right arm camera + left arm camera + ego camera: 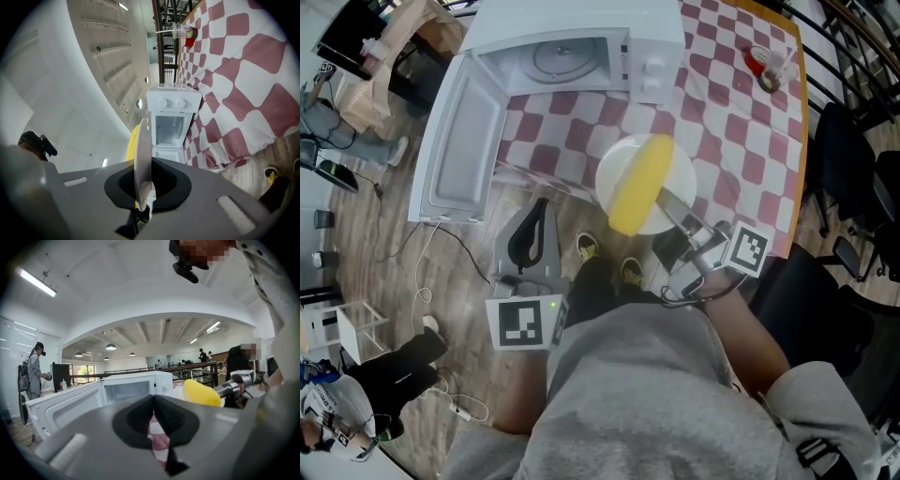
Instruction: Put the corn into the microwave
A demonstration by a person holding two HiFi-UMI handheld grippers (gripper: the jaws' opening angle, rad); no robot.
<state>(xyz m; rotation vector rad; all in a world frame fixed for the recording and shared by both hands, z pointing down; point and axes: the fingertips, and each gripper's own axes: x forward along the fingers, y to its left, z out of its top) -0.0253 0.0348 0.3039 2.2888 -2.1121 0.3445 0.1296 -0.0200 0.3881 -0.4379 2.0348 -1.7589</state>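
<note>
A yellow corn cob (pixel 639 183) lies on a white plate (pixel 680 178), which hangs in the air at the near edge of the table. My right gripper (pixel 673 208) is shut on the plate's near rim. In the right gripper view the plate (pixel 142 159) stands edge-on between the jaws, with the corn (pixel 133 140) behind it. The white microwave (pixel 572 56) stands on the table with its door (pixel 459 141) swung wide open to the left and its cavity empty. My left gripper (pixel 540 208) hovers below the open door, shut on nothing. Its own view shows the corn (pixel 201 392) to the right.
The table carries a red-and-white checked cloth (pixel 741 141). A clear cup with a red drink (pixel 764 66) stands at the far right corner. Black chairs (pixel 853 159) stand to the right of the table. Another person (pixel 356 403) stands at lower left on the wooden floor.
</note>
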